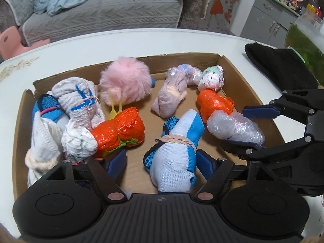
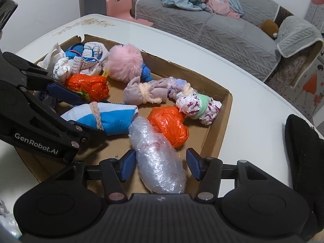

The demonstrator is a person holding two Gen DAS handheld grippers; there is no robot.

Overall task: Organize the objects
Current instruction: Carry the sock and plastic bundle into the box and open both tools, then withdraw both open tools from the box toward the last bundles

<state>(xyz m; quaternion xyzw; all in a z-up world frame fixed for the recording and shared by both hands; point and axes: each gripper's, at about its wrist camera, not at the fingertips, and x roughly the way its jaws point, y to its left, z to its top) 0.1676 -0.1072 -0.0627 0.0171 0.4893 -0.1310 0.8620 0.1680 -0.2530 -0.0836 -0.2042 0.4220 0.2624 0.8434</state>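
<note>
A shallow cardboard tray (image 1: 243,77) on the white table holds several tied bundles. A blue-and-white sock bundle (image 1: 174,154) with a braided band lies between the fingers of my left gripper (image 1: 160,162), which stands open; its left pad is well clear of the sock. A bubble-wrap bundle (image 2: 160,162) lies in the tray (image 2: 222,121) between the fingers of my right gripper (image 2: 161,166), also open, with a gap at its right pad. The left gripper (image 2: 93,117) reaches in from the left in the right wrist view. The right gripper (image 1: 235,126) straddles the bubble-wrap bundle (image 1: 237,127).
Also in the tray: a pink fluffy ball (image 1: 125,79), two orange plastic bundles (image 1: 119,129) (image 1: 214,103), a lilac cloth bundle (image 1: 170,95) and white sock bundles at the left (image 1: 75,99). A black cloth item (image 1: 279,64) lies right of the tray. A grey sofa (image 1: 101,16) stands behind.
</note>
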